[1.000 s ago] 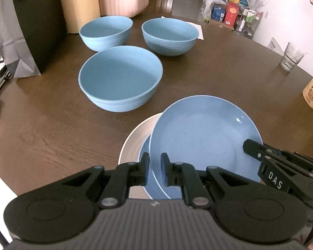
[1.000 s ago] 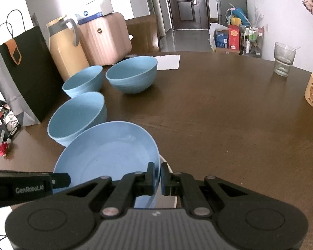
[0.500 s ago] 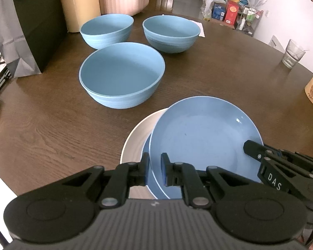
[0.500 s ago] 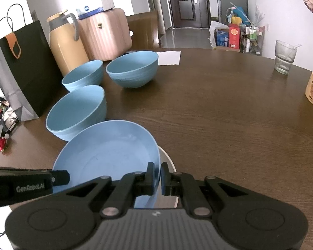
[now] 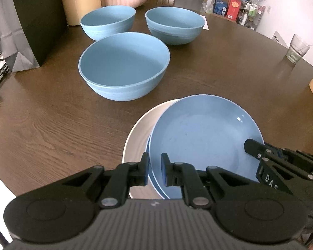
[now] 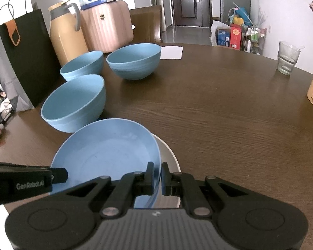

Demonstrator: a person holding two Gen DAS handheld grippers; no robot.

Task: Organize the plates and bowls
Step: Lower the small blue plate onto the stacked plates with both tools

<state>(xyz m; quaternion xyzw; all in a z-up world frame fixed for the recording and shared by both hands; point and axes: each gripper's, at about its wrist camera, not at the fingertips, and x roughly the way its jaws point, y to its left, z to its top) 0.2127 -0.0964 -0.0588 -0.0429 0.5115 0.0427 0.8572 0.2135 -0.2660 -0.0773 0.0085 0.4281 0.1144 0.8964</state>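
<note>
Both grippers pinch opposite rims of the blue plate (image 5: 202, 137): left gripper (image 5: 154, 169), right gripper (image 6: 157, 177), jaws nearly closed. Two-sided hold keeps it level (offset over white plate (image 5: 139, 133), tabletop's near edge).

the left wrist view looks forward and down from close above a blue plate (image 5: 202, 137) at the near table (image 5: 52, 129) edge. the right wrist view sits lower, on the plate's (image 6: 106, 152) other side. both share three bowls (image 5: 123, 64) and a glass (image 6: 287, 57).
</note>
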